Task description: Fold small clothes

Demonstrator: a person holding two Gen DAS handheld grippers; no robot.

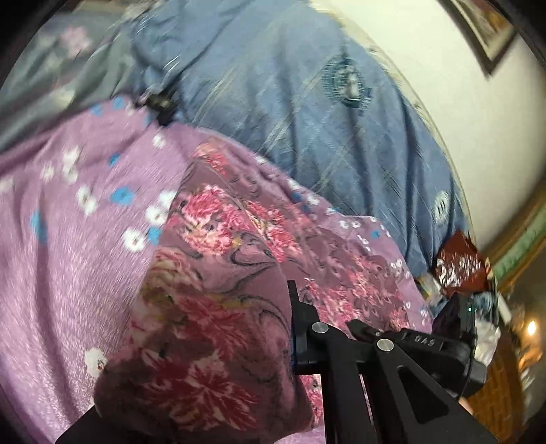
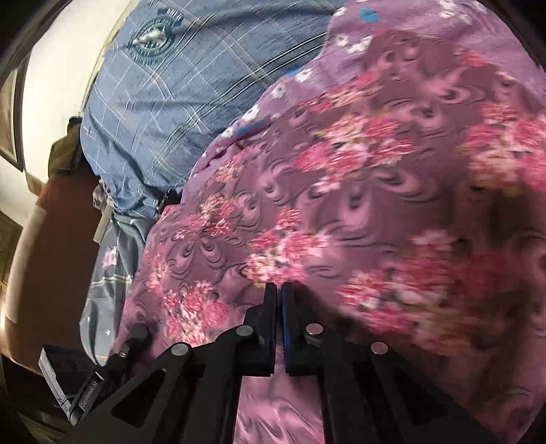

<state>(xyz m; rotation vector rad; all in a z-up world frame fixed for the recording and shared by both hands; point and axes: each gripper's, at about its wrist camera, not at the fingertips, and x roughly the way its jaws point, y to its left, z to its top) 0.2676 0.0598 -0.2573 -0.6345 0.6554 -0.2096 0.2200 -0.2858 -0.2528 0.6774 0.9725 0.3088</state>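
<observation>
Cloth pinched at both ends

Cloth first: one small mauve garment (image 2: 341, 205) printed with pink flowers lies draped across a lilac bedsheet (image 1: 68, 273) dotted with white and blue blossoms. Its near edge is lifted where the left gripper (image 1: 293, 307) holds it, fingers pressed together on a fold of the fabric, the tool tilted downward and rolled to one side. The right gripper (image 2: 279, 290) also angles downward at the garment's near hem; its two fingers are closed to a thin slit, and the cloth seems caught at their tips, though blur makes that hard to confirm.

Count: one floral garment, two grippers, one blue checked quilt (image 1: 307, 119) with round emblems heaped just behind the garment, touching its far edge.

Beyond the quilt stands a pale wall (image 1: 477, 136) with one framed picture (image 1: 484, 30). Bare lilac sheet lies open to the left of the garment.
</observation>
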